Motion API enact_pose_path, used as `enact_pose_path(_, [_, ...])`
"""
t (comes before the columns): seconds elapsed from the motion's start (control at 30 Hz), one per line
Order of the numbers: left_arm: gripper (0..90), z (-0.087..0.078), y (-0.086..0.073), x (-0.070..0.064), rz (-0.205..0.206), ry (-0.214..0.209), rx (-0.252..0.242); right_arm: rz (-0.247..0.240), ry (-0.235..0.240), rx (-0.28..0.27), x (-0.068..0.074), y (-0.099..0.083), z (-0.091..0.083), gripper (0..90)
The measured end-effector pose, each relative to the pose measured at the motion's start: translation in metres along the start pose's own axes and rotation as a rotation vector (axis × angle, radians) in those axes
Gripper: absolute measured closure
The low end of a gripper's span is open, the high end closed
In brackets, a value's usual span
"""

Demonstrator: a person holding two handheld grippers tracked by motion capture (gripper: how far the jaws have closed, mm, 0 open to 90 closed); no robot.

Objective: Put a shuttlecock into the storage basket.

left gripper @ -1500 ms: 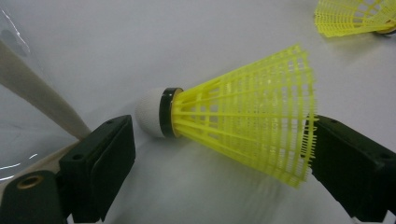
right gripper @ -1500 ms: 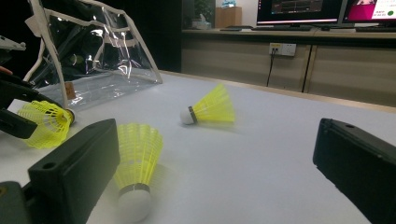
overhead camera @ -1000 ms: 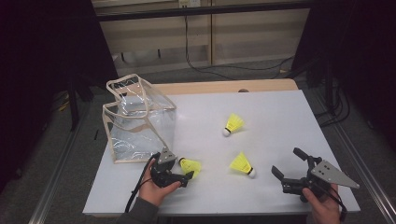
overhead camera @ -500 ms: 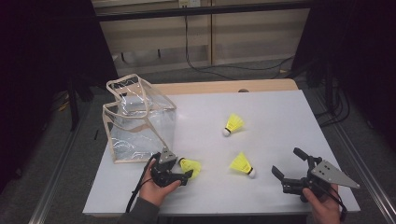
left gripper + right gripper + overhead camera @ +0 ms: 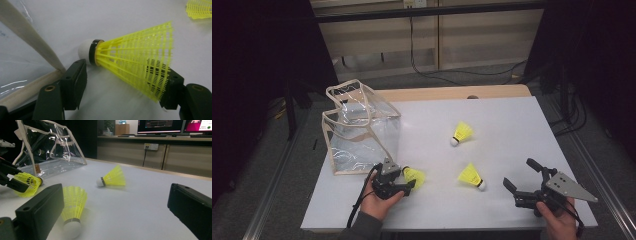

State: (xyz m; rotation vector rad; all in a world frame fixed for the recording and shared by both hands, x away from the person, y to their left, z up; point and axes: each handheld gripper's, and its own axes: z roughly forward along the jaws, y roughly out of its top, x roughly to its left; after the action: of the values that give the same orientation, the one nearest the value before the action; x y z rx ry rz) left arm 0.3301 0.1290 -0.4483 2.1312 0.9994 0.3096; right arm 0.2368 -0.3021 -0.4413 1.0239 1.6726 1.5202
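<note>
In the high view, the left gripper [image 5: 408, 185] is lying beside the clear bag [image 5: 362, 130] with a yellow shuttlecock [image 5: 414, 177] between its jaws, while the right gripper [image 5: 523, 179] is waiting with jaws spread; 2 more shuttlecocks [image 5: 462, 133] are lying on the white table [image 5: 512, 115]. In the left gripper view, the jaws are flanking the shuttlecock's skirt [image 5: 140, 65], whether pinching I cannot tell; squeezing gently should spare the mesh. In the right gripper view, monitors [image 5: 160, 125] are glowing behind.

A clear plastic bag [image 5: 362, 132] with cream trim stands open near the worktop's [image 5: 512, 120] left edge. Two yellow shuttlecocks lie well apart from it: one [image 5: 461, 134] near the middle, another [image 5: 471, 176] closer to the near edge, cork toward the right.
</note>
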Motion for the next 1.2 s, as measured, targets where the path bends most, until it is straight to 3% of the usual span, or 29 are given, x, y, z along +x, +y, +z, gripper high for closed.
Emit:
enact_pose_path(0.3, [44.7,-0.0039,-0.0014,0.0039,0.011,0.041,-0.005,0.0,-0.001,-0.001,0.0,0.0001,-0.0005,0.4])
enact_pose_path(0.43, [45.0,-0.0038,-0.0017,0.0041,0.014,0.032,-0.023,-0.001,-0.002,-0.001,0.0,0.0003,-0.0006,0.4])
enact_pose_path(0.6, [44.9,-0.0041,-0.0017,0.004,0.003,0.049,-0.025,-0.001,-0.004,-0.001,-0.0001,0.0002,-0.0008,0.4])
enact_pose_path(0.9, [45.1,-0.0077,0.0013,0.0029,0.011,0.113,-0.075,0.001,-0.005,0.0,0.0,0.0002,-0.0014,0.4])
enact_pose_path(1.07, [45.6,-0.0063,0.0029,0.0005,0.033,0.134,-0.06,0.001,-0.006,-0.001,-0.0005,0.0003,-0.0017,0.4])
enact_pose_path(1.2, [53.3,-0.0061,0.0054,-0.0008,0.041,0.158,-0.078,0.001,-0.007,-0.001,-0.0007,0.0002,-0.0018,0.4])
